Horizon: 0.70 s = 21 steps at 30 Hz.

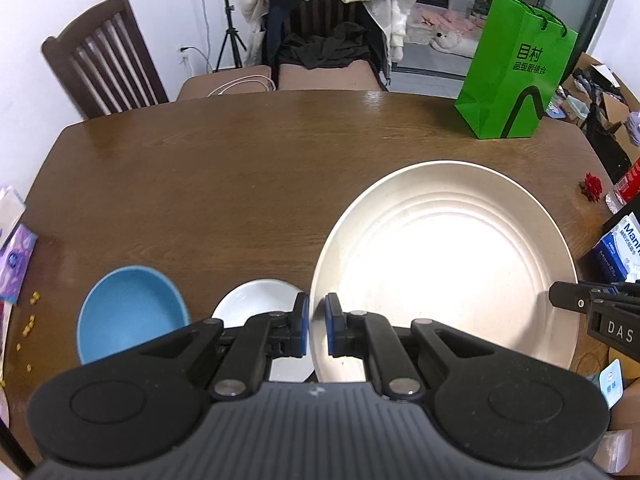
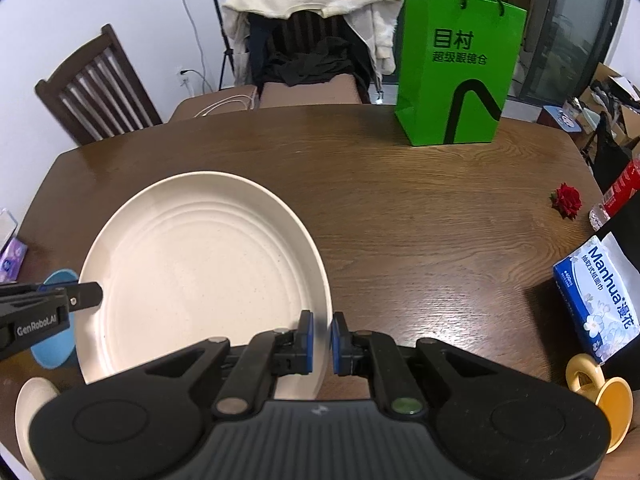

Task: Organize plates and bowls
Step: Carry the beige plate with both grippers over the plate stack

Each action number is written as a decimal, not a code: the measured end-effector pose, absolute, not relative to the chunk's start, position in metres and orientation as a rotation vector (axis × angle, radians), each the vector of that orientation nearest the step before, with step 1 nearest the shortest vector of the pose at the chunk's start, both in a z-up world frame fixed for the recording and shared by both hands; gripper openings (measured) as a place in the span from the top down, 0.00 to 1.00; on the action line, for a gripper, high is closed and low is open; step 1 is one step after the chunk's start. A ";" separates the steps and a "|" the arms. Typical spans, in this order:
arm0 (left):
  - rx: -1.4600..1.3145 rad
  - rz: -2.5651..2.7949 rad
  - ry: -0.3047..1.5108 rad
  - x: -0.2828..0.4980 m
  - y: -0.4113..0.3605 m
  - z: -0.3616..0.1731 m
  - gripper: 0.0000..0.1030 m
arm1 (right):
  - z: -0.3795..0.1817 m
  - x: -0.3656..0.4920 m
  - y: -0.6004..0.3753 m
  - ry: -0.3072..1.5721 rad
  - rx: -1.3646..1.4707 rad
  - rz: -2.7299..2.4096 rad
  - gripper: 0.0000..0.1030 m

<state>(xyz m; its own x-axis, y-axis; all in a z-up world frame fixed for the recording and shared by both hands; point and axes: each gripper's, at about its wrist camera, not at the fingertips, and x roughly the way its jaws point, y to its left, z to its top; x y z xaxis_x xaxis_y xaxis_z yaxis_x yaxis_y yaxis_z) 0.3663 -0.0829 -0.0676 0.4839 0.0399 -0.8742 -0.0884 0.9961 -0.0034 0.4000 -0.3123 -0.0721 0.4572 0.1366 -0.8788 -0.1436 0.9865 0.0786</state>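
Plates and bowls sit toward the near edge of the brown table [image 2: 400, 208], and the large cream plate [image 2: 200, 276] is carried between both claws, apparently raised just above the wood. The left claw [image 1: 317, 322] is clenched on the plate's rim at about 8 o'clock; the right claw [image 2: 320, 340] is clenched on the rim at about 4 o'clock.

Both grips bite only a thin lip of a wide, smooth dish, so if the two hands drift apart or tilt unevenly, the rim could slide out of one pair of pads and the plate would swing or drop. Lowered carelessly, it could also clip the blue bowl [image 1: 130, 314] or the small white dish [image 1: 262, 304] lying at 9 o'clock of it, or scrape the table.

The plate looks hard, matte and faintly speckled, round, with shallow concentric ridges. The bowl is deep, smooth and sky-blue; the white dish is glossy. The table shows a varnished grain, with a stiff green paper bag [image 2: 460, 68] standing at its far edge.
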 end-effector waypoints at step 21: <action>-0.108 0.143 1.085 0.292 -0.051 -0.067 0.92 | -0.068 0.337 -0.281 1.088 -0.057 0.261 0.92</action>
